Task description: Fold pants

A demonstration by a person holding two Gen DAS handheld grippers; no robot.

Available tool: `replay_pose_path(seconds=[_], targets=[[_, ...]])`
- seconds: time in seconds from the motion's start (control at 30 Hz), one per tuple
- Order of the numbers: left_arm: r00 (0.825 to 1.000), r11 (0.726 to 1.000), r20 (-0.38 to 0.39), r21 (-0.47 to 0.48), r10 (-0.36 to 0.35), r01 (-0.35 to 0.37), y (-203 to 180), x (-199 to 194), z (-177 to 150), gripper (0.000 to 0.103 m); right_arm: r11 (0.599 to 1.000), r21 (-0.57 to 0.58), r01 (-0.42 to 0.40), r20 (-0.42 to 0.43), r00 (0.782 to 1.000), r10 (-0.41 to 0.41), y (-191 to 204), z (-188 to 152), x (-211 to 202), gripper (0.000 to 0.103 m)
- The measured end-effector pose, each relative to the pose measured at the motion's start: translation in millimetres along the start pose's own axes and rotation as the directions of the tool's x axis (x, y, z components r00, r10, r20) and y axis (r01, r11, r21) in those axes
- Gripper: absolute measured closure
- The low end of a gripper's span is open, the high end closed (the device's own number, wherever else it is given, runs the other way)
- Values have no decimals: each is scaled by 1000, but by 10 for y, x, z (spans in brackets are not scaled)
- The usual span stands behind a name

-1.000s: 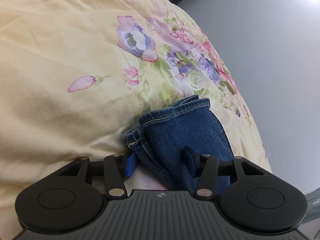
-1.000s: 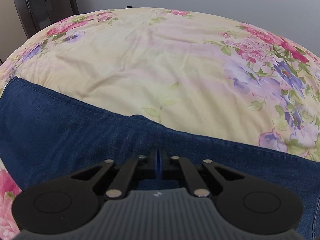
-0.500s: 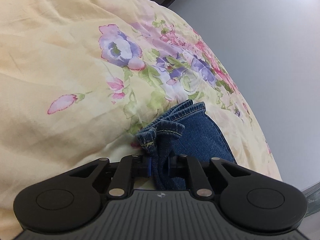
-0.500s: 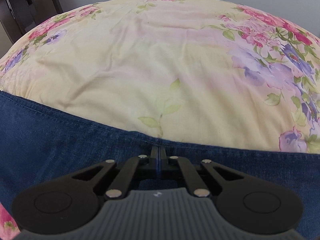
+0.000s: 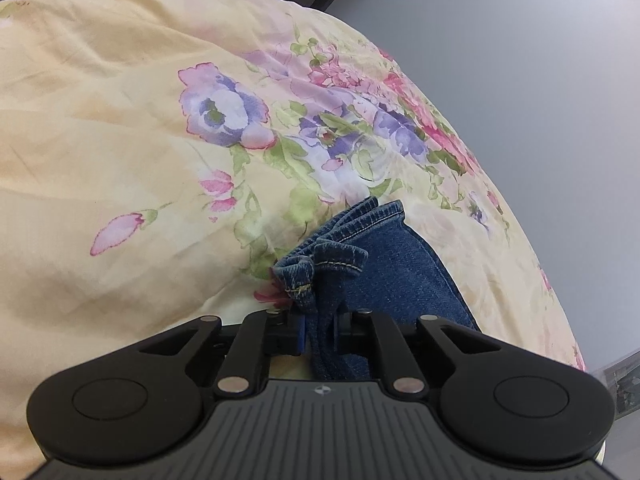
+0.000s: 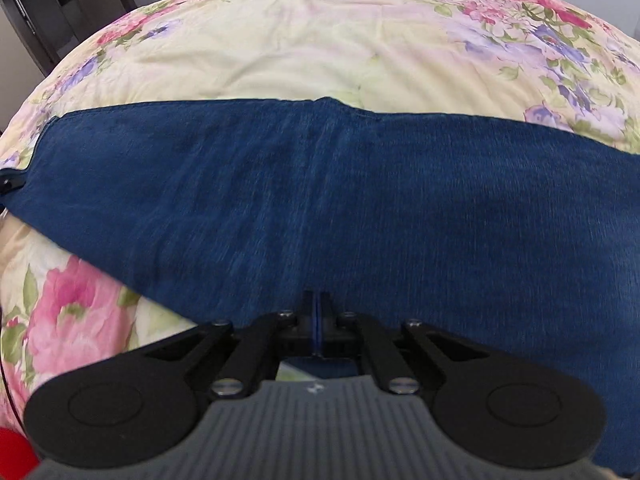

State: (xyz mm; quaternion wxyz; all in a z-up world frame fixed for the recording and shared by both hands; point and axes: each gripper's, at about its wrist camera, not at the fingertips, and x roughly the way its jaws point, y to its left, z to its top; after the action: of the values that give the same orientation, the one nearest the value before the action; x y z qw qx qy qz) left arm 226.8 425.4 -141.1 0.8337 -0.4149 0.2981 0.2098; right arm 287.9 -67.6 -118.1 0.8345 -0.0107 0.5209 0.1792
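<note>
The pants are dark blue jeans lying on a yellow floral bedspread. In the left wrist view my left gripper (image 5: 320,328) is shut on the bunched hem end of the jeans (image 5: 384,264), with the stitched cuffs sticking out past the fingers. In the right wrist view my right gripper (image 6: 317,320) is shut on the near edge of the jeans (image 6: 320,200), which spread wide across the view as one flat band. The cloth inside both sets of jaws is hidden.
The bedspread (image 5: 120,140) covers the bed and shows in the right wrist view (image 6: 320,40) beyond the jeans. A grey wall (image 5: 540,80) lies past the bed's right edge. Dark furniture (image 6: 48,8) stands at the far left.
My left gripper closed on the hem end and now holds it. My right gripper, still shut, has drawn back, so much more of the jeans shows in front of it.
</note>
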Motion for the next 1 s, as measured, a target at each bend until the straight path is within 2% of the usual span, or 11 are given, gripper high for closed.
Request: replay_pose_path(seconds=[0.13, 0.27, 0.4, 0.53, 0.67, 0.77, 1.0], targets=[[1000, 999, 24, 37, -5, 4, -84, -75, -4, 96, 1000, 8, 12, -9, 1000, -12, 18, -82, 128, 103], [997, 995, 67, 102, -26, 19, -321, -277, 50, 98, 1000, 12, 18, -34, 999, -18, 20, -68, 195, 103], [991, 988, 112, 138, -77, 62, -689, -606, 146, 98, 997, 70, -35, -4, 999, 36, -124, -35, 8, 103], [976, 970, 157, 213, -150, 115, -1244, -1033, 170, 98, 994, 103, -33, 68, 997, 26, -357, -92, -362, 103], [955, 939, 181, 296, -236, 176, -1961, -1477, 53, 98, 990, 141, -22, 128, 992, 4, -724, -162, -789, 103], [940, 903, 182, 379, -288, 204, -2598, -1814, -141, 98, 988, 148, -37, 142, 990, 16, -1043, -248, -1068, 103], [903, 812, 160, 520, -398, 266, -4114, -2497, -892, 98, 987, 158, -22, 201, 979, -10, -1824, -452, -1630, 103]])
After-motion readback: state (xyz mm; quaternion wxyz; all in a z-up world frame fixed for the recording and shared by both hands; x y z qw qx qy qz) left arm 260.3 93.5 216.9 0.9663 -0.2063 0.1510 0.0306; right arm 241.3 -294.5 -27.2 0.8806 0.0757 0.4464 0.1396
